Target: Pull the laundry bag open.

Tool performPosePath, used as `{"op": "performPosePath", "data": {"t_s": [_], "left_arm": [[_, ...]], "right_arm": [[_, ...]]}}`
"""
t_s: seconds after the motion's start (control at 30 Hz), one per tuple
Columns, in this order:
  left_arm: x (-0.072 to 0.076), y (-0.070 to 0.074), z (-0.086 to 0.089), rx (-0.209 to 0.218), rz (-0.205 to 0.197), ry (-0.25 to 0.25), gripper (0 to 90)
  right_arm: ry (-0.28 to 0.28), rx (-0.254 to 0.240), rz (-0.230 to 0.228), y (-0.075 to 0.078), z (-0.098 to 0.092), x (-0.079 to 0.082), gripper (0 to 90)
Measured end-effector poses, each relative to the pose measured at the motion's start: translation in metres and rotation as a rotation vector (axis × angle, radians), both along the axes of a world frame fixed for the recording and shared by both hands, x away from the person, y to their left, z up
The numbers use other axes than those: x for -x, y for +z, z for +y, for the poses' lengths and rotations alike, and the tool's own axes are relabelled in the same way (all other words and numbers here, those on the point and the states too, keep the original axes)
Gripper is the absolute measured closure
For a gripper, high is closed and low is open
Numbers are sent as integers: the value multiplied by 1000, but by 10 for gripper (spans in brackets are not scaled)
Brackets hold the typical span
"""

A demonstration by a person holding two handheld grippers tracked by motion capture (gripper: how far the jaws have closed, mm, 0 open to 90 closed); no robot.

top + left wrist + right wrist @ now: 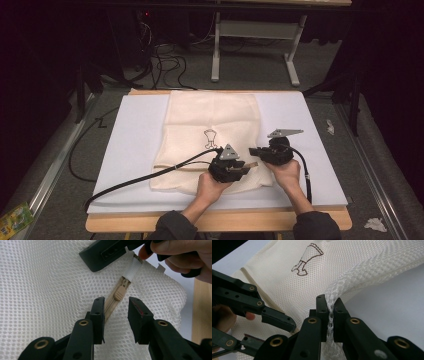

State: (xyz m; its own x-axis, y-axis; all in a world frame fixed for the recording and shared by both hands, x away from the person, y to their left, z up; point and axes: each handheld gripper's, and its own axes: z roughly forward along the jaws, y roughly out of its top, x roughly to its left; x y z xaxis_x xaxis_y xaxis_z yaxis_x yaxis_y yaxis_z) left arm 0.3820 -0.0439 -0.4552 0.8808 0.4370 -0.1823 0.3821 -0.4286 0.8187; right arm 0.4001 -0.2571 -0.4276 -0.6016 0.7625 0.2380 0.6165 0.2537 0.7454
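High view: white-covered table (135,145), grey floor (55,165); left claw (116,306) spread, right claw (331,310) pinching mesh bag (287,282).

- A wooden table (220,221) carries everything; its bare light-wood top shows as a strip along the near edge and a thin line at the far edge.
- A white sheet (135,140) lies flat on the table and covers nearly all of its top, stopping just short of the near edge.
- A cream mesh bag (210,115) lies on the white sheet, near its middle, reaching from the far edge almost to the near one.
- The bag bears a small dark outline drawing (210,138) and a beige zipper (119,292) running across its near part.
- The table stands on a grey carpeted floor (60,200).
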Motion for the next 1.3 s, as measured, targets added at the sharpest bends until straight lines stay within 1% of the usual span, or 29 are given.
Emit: {"op": "performPosePath", "data": {"t_s": [0.07,0.13,0.2,0.27,0.37,0.5,0.6,0.67,0.77,0.87,0.93,1.03,1.1,1.17,1.3], "left_arm": [[1,0,-3,-1,0,-11,667],[0,-1,-5,13,16,-15,664],[-1,-2,-7,5,23,-12,659],[-2,-3,-9,-3,20,-13,655],[-2,-3,-11,0,22,-7,654],[-3,-2,-14,10,25,-9,653],[-2,-2,-15,18,19,-16,661],[-1,-3,-16,19,15,-16,672],[-1,-3,-16,29,14,-16,694],[0,-2,-16,44,10,-25,716],[1,-3,-17,43,8,-27,729],[-1,-4,-17,39,21,-15,745],[-2,-5,-18,44,25,-9,756],[-2,-4,-18,47,28,-8,779],[-4,-4,-17,38,27,-5,835]], "right_arm": [[0,-2,0,0,0,0,879],[3,-2,2,0,1,0,879],[4,-4,2,0,1,0,879],[5,-4,2,0,1,0,879],[5,-4,2,1,1,0,879],[6,-2,2,1,1,0,879],[4,-4,2,1,2,-1,879],[4,-5,3,1,2,-1,879],[5,-4,2,1,2,-1,879],[6,-3,2,1,2,-1,878],[6,-4,1,1,2,-1,879],[9,1,0,1,3,-1,878],[9,1,2,0,3,-1,878],[7,1,4,0,3,-1,879],[8,3,4,0,3,-1,879]]}}
